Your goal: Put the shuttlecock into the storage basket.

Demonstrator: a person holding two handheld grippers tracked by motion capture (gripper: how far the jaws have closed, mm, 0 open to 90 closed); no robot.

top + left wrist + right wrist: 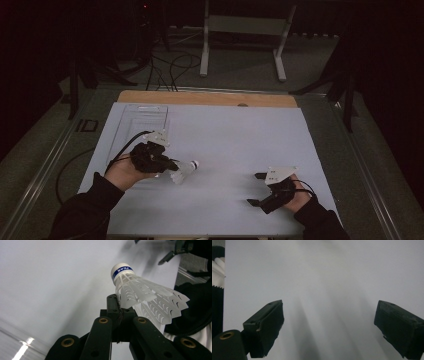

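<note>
left gripper pinching shuttlecock skirt | right gripper fingers spread, empty | I'd squeeze gently, feathers crush easy

White sheet covers most of the tabletop; bare wood strip exposed along the far edge. Faint printed grid/form on the sheet's far-left corner, text unreadable. Beyond the tabletop: grey floor with loose black cables, and a light-coloured metal stand frame with two legs. Dark stand legs at right, another dark support at left. Small dark rectangular item just beside the tabletop's left edge, can't identify.
</note>
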